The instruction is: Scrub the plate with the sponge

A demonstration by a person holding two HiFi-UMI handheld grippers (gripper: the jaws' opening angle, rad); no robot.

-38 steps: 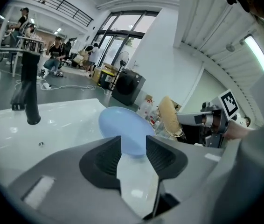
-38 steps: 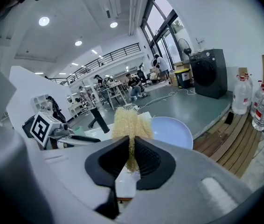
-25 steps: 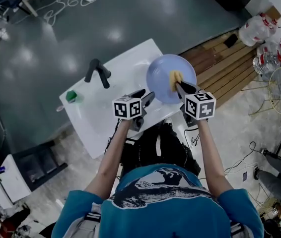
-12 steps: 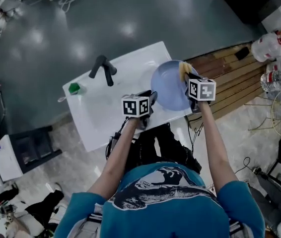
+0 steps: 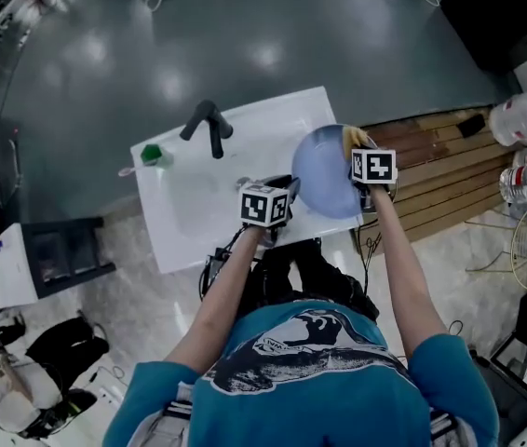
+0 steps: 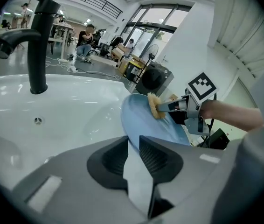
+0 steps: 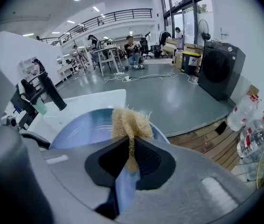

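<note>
The left gripper (image 6: 133, 143) is closing its 2 jaws on the near rim of the blue plate (image 6: 141, 120). The rim fills the narrow gap between the pads, and the plate rises from them, tilted on edge, ahead and slightly to the right. Its concave face turns toward the right gripper (image 7: 131, 141).

The right gripper's jaws stand narrow, pinched on the yellow fibrous sponge (image 7: 129, 122). The sponge's frayed top sticks out just past the fingertips and touches the plate's face near its far upper rim. From these jaws, the plate spreads just ahead and to the left.

In the left gripper view, the sponge sits on the far part of the plate, well ahead of the left jaws and a little to the right.

The white sink (image 5: 189, 208) lies ahead and to the left of the left jaws, with its drain (image 6: 38, 120) low in the basin. The black faucet (image 6: 41, 45) stands upright further left, on the sink's far side. In the head view, a small green object (image 5: 152, 154) sits near the sink's corner, far to the left of both grippers.
</note>
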